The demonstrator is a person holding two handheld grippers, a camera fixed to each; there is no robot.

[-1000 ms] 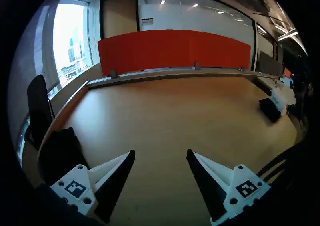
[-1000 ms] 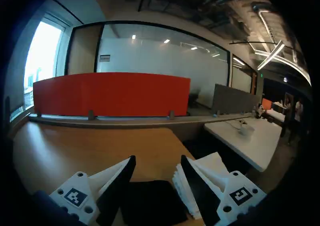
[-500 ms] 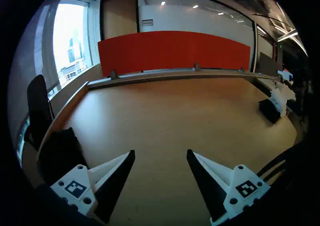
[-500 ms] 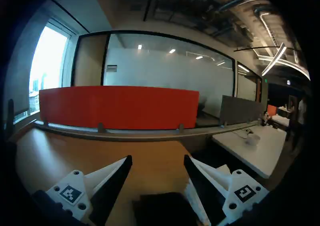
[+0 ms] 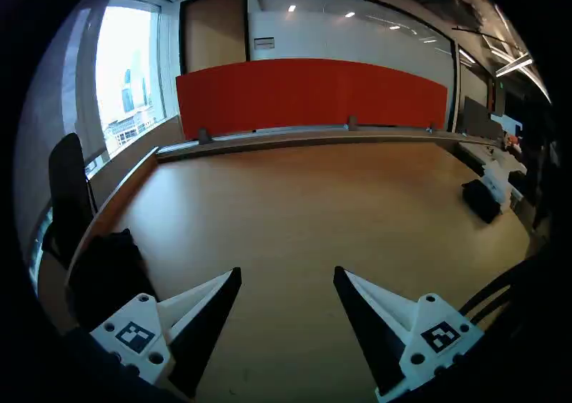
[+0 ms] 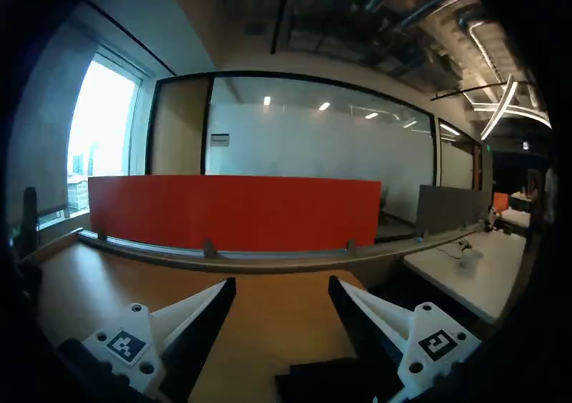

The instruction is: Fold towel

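Observation:
In the left gripper view my left gripper is open just above the wooden table, with nothing between its fingers. Far off at the table's right edge lies a dark folded cloth with a white folded stack beside it. In the right gripper view my right gripper is open too, held up and pointing toward the red divider. Below it, at the bottom of that view, lies the dark cloth, partly hidden by the right finger.
A red divider panel runs along the table's far edge. A black chair and a dark object stand at the table's left side by the window. A white desk sits beyond the right edge.
The right gripper has tipped upward: the dark cloth slid to the bottom of its view and the white stack dropped out of sight. The left gripper has stayed still.

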